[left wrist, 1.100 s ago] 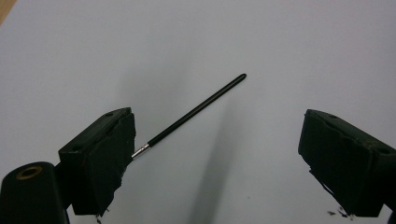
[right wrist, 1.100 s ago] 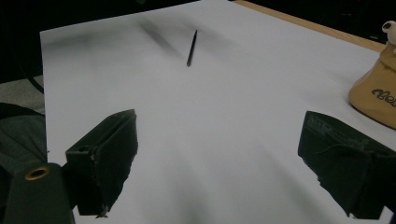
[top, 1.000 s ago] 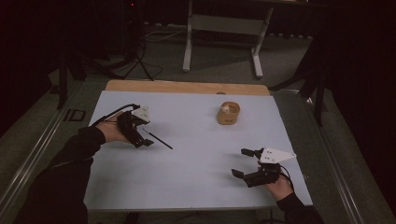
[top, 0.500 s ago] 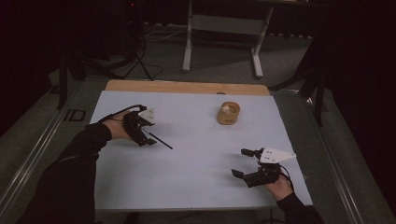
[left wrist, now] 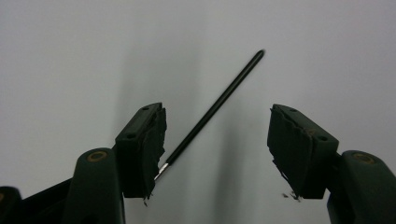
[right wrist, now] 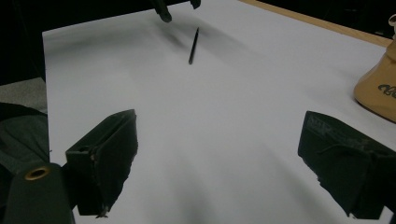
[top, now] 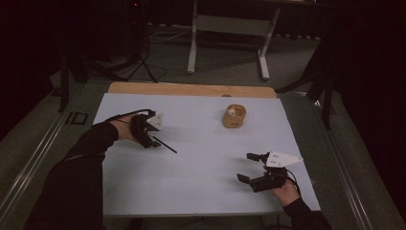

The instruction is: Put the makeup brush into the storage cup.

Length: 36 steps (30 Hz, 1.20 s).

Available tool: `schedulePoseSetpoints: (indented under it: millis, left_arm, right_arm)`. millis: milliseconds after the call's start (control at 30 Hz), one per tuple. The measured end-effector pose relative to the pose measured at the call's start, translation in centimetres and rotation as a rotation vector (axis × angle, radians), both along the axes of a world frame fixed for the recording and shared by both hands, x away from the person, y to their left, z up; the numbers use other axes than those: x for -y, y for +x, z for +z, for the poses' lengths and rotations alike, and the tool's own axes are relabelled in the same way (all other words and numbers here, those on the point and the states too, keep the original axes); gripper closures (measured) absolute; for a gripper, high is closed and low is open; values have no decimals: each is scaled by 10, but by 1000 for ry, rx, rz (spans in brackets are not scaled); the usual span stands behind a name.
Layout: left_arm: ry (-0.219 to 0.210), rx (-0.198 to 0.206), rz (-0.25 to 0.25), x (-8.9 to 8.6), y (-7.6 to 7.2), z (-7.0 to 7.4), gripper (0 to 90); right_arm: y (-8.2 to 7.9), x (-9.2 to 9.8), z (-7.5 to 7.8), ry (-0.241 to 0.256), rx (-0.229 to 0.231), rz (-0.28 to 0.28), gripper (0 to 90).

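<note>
A thin black stick [top: 164, 144] is seen lying flat on the white table [top: 191, 191], its near end just beside one pad of the left gripper [top: 149, 142]. That gripper's jaws are spread wide around it, nothing clasped, apparently so that the stick can be straddled for a pinch near its silver tip. The right gripper [top: 249, 167], jaws likewise parted and empty, is held low near the front edge, well apart, seemingly kept in reserve. A tan pot [top: 234, 116] stands farther back, untouched.
</note>
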State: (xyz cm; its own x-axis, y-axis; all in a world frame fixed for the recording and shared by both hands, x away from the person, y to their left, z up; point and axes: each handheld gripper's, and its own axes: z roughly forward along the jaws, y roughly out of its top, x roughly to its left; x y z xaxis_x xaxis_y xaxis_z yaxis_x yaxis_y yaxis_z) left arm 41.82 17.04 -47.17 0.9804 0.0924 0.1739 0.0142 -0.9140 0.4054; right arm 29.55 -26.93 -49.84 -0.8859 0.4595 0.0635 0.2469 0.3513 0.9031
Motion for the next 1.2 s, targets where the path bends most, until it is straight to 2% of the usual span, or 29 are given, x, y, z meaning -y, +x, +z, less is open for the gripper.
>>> schedulePoseSetpoints:
  millis: [67,100,233,333,400,467,533,600,633,667,733,767,833,867,900,967,1000,1067,1133,1200]
  left_arm:
    - [0,0,0,0,0,0,403]
    - [17,18,-50,0,1,-4,403]
    - [70,31,-90,3,2,-8,499]
    - [80,40,-133,3,4,-9,546]
    - [88,92,-173,4,4,-10,546]
    - [94,105,-204,6,6,-10,562]
    - [102,84,-219,8,10,-9,600]
    - [134,92,-236,11,12,-9,617]
    - [155,94,-231,12,14,-10,617]
    - [168,85,-231,12,15,-11,617]
    - [183,95,-214,12,18,-12,615]
    - [184,79,-218,12,19,-12,605]
    - [209,78,-230,13,21,-14,614]
    - [209,62,-236,14,22,-14,616]
    - [216,68,-239,14,23,-15,624]
    - [215,47,-243,15,25,-16,645]
    - [217,51,-247,15,26,-17,656]
    - [219,26,-242,16,28,-20,667]
    - [242,15,-245,17,28,-24,677]
    - [260,24,-254,18,29,-27,677]
  right_arm:
    - [0,0,0,0,0,0,118]
    - [0,0,0,0,0,0,118]
    - [0,0,0,-1,-4,0,118]
    - [0,-1,0,-2,-4,2,119]
    - [0,-1,0,-1,-5,2,119]
    - [0,-1,-1,2,-10,2,119]
    - [1,-1,-1,-1,-10,3,119]
    - [1,-1,-1,-2,-11,4,119]
    - [0,-2,-1,-3,-11,5,119]
    - [0,-2,-1,-3,-9,6,119]
    - [0,-2,-1,-2,-7,4,119]
    - [0,-1,-1,-1,-6,5,119]
    - [0,-1,0,0,-7,4,119]
    - [0,-1,-1,1,-8,4,119]
    - [0,-1,-1,0,-9,3,119]
    - [0,-1,-1,-2,-9,4,119]
    - [0,-1,-1,-3,-10,4,119]
    - [0,-1,-1,-3,-11,3,119]
    - [0,-1,-1,-4,-10,2,119]
    - [0,-1,-1,-2,-11,3,119]
